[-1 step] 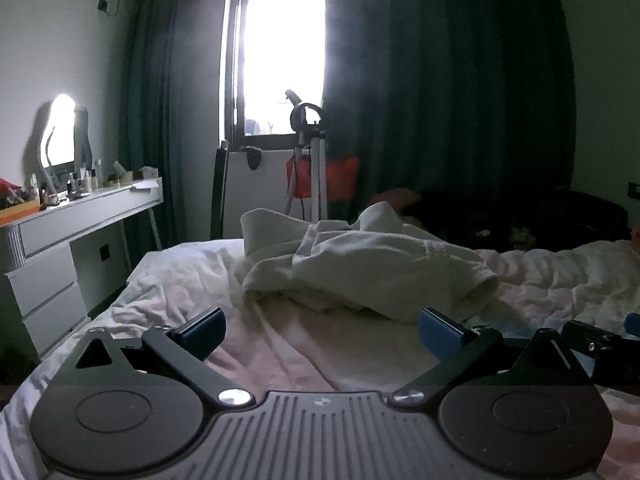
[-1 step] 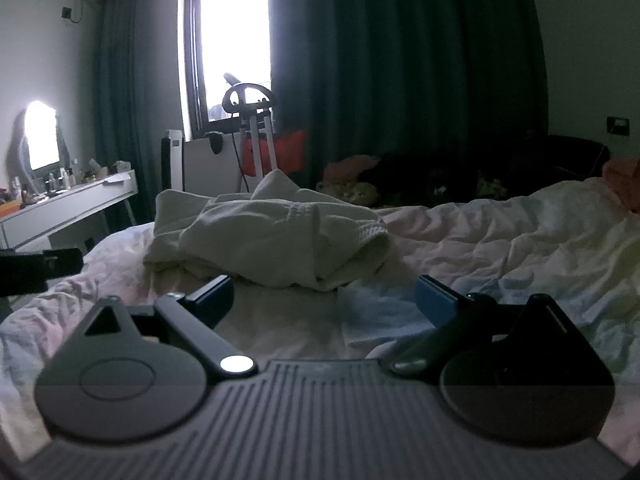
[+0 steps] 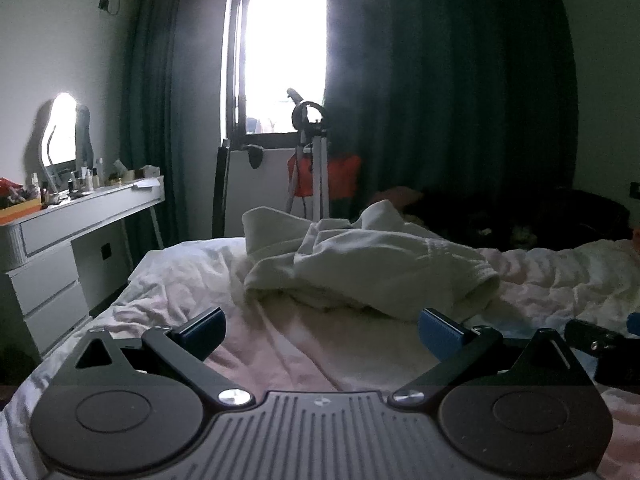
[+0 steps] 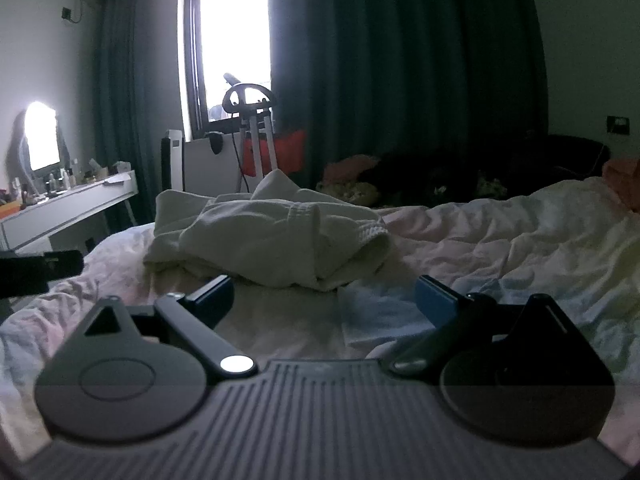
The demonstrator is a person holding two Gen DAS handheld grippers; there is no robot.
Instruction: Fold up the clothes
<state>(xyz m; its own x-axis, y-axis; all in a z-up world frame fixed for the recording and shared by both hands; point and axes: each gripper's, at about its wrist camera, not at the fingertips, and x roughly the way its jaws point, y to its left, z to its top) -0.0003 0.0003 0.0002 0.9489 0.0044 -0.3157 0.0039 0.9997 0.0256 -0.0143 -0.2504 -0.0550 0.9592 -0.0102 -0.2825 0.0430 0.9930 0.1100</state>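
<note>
No visible change vs frame before; folding not begun. We hold left tool and right tool low over bed, both spread apart, empty. Crumpled white garment lies just ahead.

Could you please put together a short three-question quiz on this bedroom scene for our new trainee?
1. True or false: the left gripper is shut on the cream garment.
2. Where does the cream garment lie? A) on the vanity desk B) crumpled on the bed C) on the tripod
3. Fill in: the right gripper has its fingers ____ and holds nothing.

Key
1. False: it is open and short of the cloth.
2. B
3. open
</note>
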